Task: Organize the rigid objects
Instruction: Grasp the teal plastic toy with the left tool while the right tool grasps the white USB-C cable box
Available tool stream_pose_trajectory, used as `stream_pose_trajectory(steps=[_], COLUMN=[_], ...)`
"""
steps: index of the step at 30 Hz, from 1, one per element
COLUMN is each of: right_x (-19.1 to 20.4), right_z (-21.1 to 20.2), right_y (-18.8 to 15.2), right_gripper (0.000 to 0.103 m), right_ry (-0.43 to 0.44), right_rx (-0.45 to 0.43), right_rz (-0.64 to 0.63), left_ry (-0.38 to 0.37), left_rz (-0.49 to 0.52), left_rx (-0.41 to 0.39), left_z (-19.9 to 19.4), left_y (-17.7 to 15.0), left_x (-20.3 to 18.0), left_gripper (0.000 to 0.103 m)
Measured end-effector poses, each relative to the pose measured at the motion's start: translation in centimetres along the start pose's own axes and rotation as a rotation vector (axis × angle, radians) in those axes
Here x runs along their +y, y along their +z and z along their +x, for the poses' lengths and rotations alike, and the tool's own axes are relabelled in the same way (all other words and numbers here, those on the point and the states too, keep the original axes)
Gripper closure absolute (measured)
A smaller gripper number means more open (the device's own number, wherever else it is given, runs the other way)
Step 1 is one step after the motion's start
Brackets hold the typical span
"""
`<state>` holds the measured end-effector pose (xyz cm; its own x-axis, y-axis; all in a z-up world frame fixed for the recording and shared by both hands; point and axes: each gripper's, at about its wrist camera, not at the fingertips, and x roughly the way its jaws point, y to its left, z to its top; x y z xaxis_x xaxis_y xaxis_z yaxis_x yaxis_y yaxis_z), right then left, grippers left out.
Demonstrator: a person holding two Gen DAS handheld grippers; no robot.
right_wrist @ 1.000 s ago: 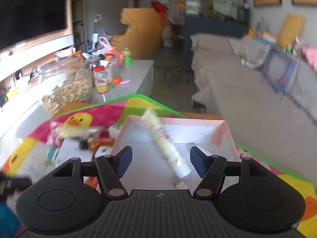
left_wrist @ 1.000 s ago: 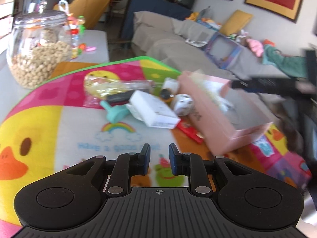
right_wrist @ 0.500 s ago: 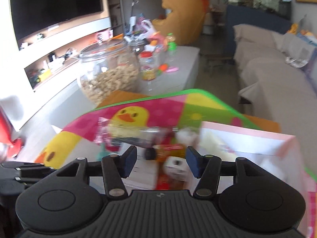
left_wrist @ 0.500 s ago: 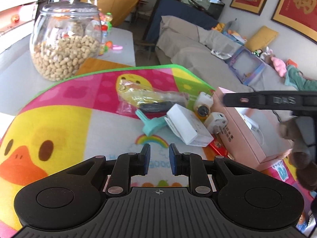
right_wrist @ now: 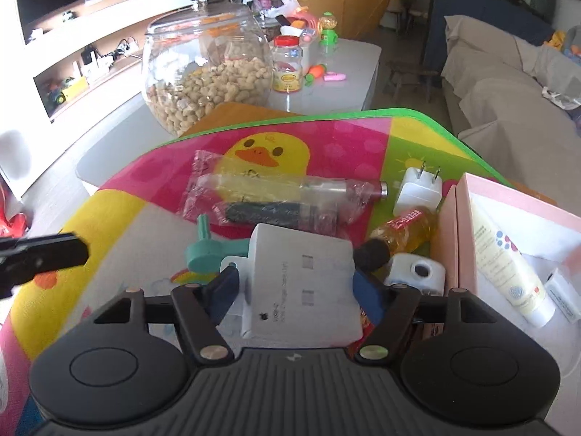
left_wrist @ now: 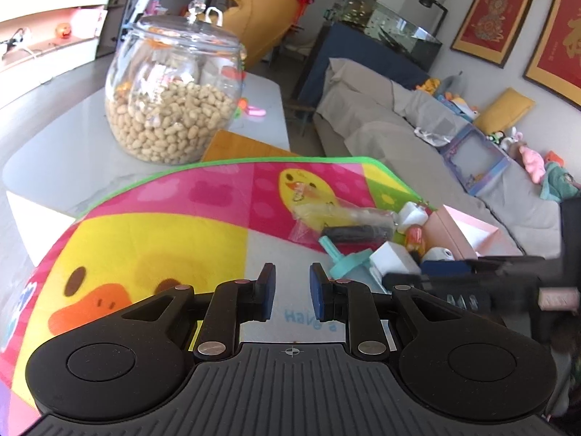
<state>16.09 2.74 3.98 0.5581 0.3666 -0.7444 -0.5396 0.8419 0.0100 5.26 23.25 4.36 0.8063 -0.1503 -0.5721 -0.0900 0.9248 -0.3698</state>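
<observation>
**Right fingers straddled the white box beside the pink tray**

Fingers of the left gripper (left_wrist: 292,296) stood a narrow gap apart with nothing between them, hanging over the bare pale patch of the duck-print mat (left_wrist: 152,239) that covered the table. Ahead of them and off to their right lay the cluster of loose things; a glass jar of nuts (left_wrist: 172,94) stood well beyond them to the left, off the mat.

In the right wrist view, a teal plastic piece (right_wrist: 203,252) lay just ahead of the left finger. A clear bag holding a tube and a dark stick (right_wrist: 276,200) lay further ahead, across the duck's face. The right gripper (right_wrist: 296,290) was opening, its blue pads on either side of the white box (right_wrist: 301,287), which rested on the mat; whether either pad touched the box could not be told. Beyond the right finger lay a small yellow bottle with a black cap (right_wrist: 403,232) and, further on, a white plug adapter (right_wrist: 419,190), prongs pointing away. Just past the right fingertip sat a small white device with a dark round opening (right_wrist: 417,272). To the right of that finger stood the pink tray (right_wrist: 448,232), touching the bottle, with a white cream tube (right_wrist: 508,269) lying inside it beside a small white item (right_wrist: 563,290).
</observation>
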Motion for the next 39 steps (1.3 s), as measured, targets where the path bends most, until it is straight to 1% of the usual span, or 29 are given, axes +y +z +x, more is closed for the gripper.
stream_pose_trajectory(steps=[1, 2, 3, 4, 5, 7, 9, 10, 12, 13, 14, 16, 18, 19, 21, 22, 24, 25, 27, 30, 33, 35, 37, 38, 39], right_x=[0.6, 1.1, 1.5, 1.8, 2.1, 2.8, 3.0, 3.0, 2.9, 2.9, 2.8, 2.6, 2.3, 2.2, 2.0, 1.8, 1.7, 1.5, 1.4, 1.1, 0.6, -0.4, -1.3, -1.6, -1.7], right_z=[-0.9, -1.6, -2.5, -3.0, -3.4, -4.2, -5.1, -5.6, -6.5, -7.0, -7.3, -7.8, -8.4, -8.8, -9.5, -9.7, -9.5, -9.2, -8.0, -6.1, -3.9, -2.3, -0.5, -0.2, -0.1], right_y=[-0.6, -1.2, -1.9, -2.6, -3.3, -4.9, -6.2, -6.8, -7.8, -8.4, -8.9, -9.6, -10.0, -10.0, -9.5, -9.2, -7.8, -7.1, -5.6, -3.3, -1.2, -0.1, 0.3, 0.1, -0.2], right_gripper=[0.047, 0.053, 0.057, 0.068, 0.072, 0.072, 0.072, 0.070, 0.060, 0.053, 0.050, 0.050, 0.050, 0.050, 0.050, 0.049, 0.042, 0.041, 0.041, 0.041, 0.041, 0.041, 0.041, 0.035, 0.035], right_ry=[0.006, 0.020, 0.060, 0.112, 0.144, 0.154, 0.146, 0.138, 0.114, 0.104, 0.100, 0.095, 0.084, 0.072, 0.045, 0.033, -0.003, -0.023, -0.031, -0.013, -0.005, 0.007, 0.028, 0.026, 0.027], right_rx=[-0.013, -0.020, -0.019, 0.003, 0.028, 0.046, 0.037, 0.023, -0.005, -0.018, -0.024, -0.025, -0.042, -0.064, -0.114, -0.140, -0.179, -0.193, -0.197, -0.169, -0.139, -0.096, -0.019, -0.014, -0.008], right_rz=[-0.039, -0.071, -0.103, -0.119, -0.126, -0.149, -0.163, -0.166, -0.172, -0.176, -0.179, -0.183, -0.190, -0.197, -0.201, -0.198, -0.185, -0.174, -0.159, -0.132, -0.090, -0.029, 0.057, 0.086, 0.101], left_ry=[-0.013, -0.027, -0.039, -0.050, -0.058, -0.064, -0.066, -0.067, -0.074, -0.084, -0.100, -0.122, -0.107, -0.093, -0.093, -0.093, -0.085, -0.070, -0.054, -0.027, -0.019, -0.028, -0.052, -0.069, -0.085], left_rz=[0.014, 0.038, 0.067, 0.102, 0.142, 0.219, 0.276, 0.299, 0.343, 0.368, 0.393, 0.437, 0.484, 0.513, 0.559, 0.567, 0.575, 0.582, 0.571, 0.505, 0.441, 0.386, 0.328, 0.310, 0.302], left_rx=[0.001, 0.001, -0.001, -0.006, -0.013, -0.021, -0.013, -0.007, 0.011, 0.030, 0.058, 0.135, 0.197, 0.217, 0.238, 0.259, 0.287, 0.283, 0.269, 0.262, 0.246, 0.238, 0.236, 0.232, 0.224], left_z=[0.2, 0.4, 0.6, 0.9, 1.2, 2.1, 3.0, 3.6, 4.9, 5.6, 6.5, 8.1, 9.4, 9.7, 9.6, 9.5, 8.9, 8.5, 7.5, 6.0, 4.7, 3.9, 3.4, 3.2, 3.1], left_y=[0.0, 0.0, 0.0, 0.0, 0.0, 0.1, 0.5, 0.7, 1.4, 1.7, 2.2, 2.9, 3.2, 3.1, 2.6, 2.2, 1.1, 0.6, -0.2, -0.7, -1.5, -1.7, -1.9, -2.0, -2.2], left_x=[-0.3, -0.7, -1.2, -1.8, -2.4, -3.5, -4.6, -5.1, -6.0, -6.5, -6.9, -7.2, -7.3, -7.3, -7.1, -7.0, -6.5, -6.3, -5.7, -4.8, -3.9, -3.3, -2.6, -2.3, -2.0], left_gripper=[0.080, 0.080, 0.080, 0.080, 0.080, 0.080, 0.080, 0.080, 0.080, 0.080, 0.080, 0.080, 0.080, 0.080, 0.080, 0.080, 0.079, 0.077, 0.077, 0.077, 0.077, 0.077, 0.077, 0.077, 0.077])
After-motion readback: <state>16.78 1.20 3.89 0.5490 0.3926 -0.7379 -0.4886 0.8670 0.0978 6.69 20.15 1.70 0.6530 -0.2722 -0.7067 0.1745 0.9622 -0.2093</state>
